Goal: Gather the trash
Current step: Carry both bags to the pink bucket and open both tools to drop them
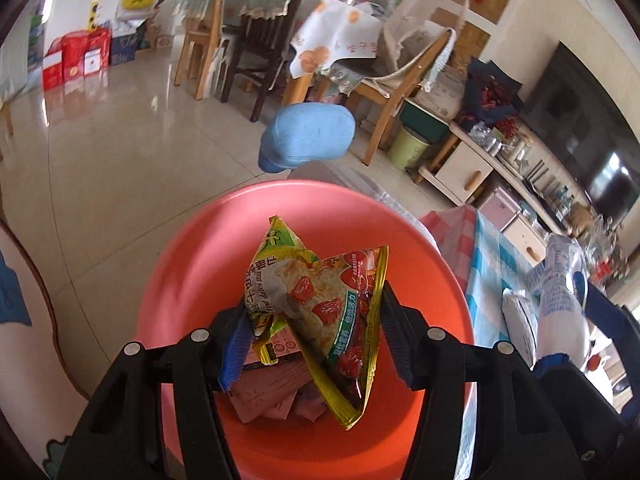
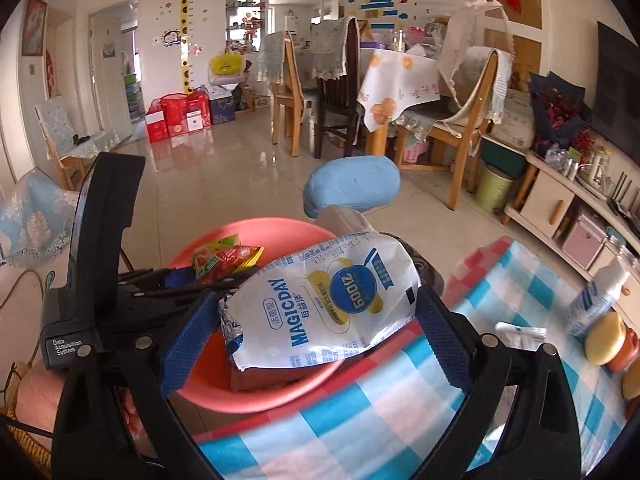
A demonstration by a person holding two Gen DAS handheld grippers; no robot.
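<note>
Dining room, glossy tile floor (image 1: 120,168), checked tablecloth (image 2: 360,420) near right. Coral plastic basin (image 1: 192,264) at the table's left edge, pink paper scraps (image 1: 260,392) inside. Left gripper (image 1: 312,340) clenched on a yellow-green red-date snack wrapper (image 1: 320,308), held over the basin. Right gripper (image 2: 316,328) grasping a white MAGICDAY milk pouch (image 2: 320,304) above the basin's near-right rim. Blue cloth-covered stool (image 2: 352,184) just beyond; wooden chairs (image 2: 460,120) farther.
</note>
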